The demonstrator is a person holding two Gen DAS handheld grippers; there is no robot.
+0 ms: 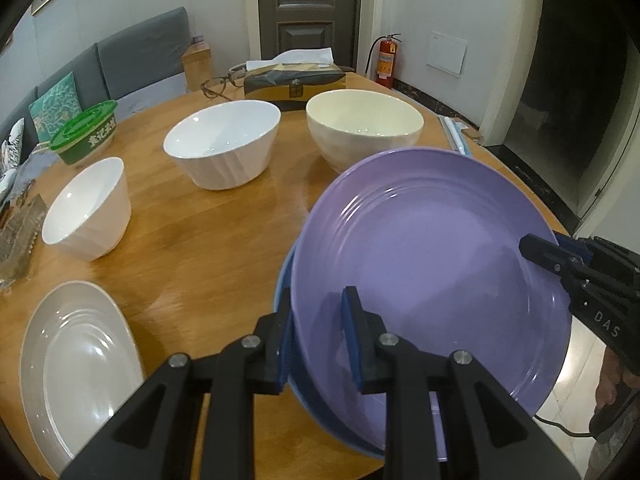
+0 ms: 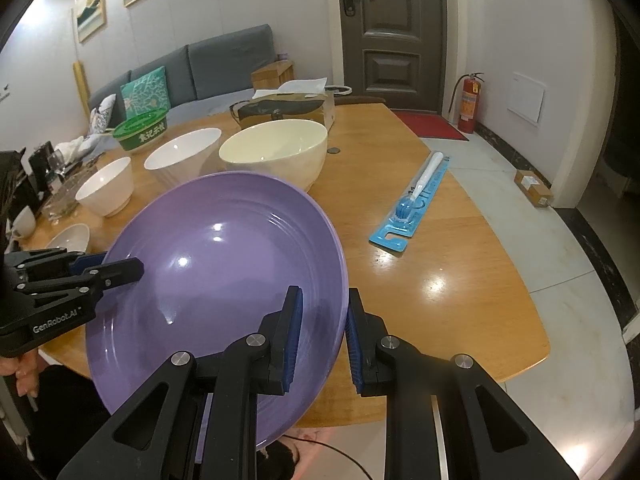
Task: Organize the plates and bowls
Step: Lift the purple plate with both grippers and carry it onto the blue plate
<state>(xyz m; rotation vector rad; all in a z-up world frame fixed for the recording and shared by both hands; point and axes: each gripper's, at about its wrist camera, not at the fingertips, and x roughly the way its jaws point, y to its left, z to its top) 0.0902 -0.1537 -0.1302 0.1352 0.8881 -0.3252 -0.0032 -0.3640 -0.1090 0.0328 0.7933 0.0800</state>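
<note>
A purple plate (image 1: 432, 248) is held tilted above the table's near edge, over a blue plate (image 1: 282, 280) of which only the rim shows. My left gripper (image 1: 318, 320) is shut on the purple plate's near rim; it also shows in the right wrist view (image 2: 120, 270). My right gripper (image 2: 324, 320) is shut on the opposite rim of the purple plate (image 2: 224, 272); it shows in the left wrist view (image 1: 538, 250). A grey-white plate (image 1: 76, 364) lies at the near left. A small white bowl (image 1: 90, 210), a larger white bowl (image 1: 224, 144) and a cream bowl (image 1: 364, 128) stand behind.
The wooden table (image 1: 208, 240) also carries a tissue box (image 1: 294, 80), glasses (image 1: 218, 86), a green-lidded tub (image 1: 86, 132), glassware (image 1: 18, 236) at the left edge and a packaged blue brush (image 2: 416, 200) on the right. A sofa and a door lie beyond.
</note>
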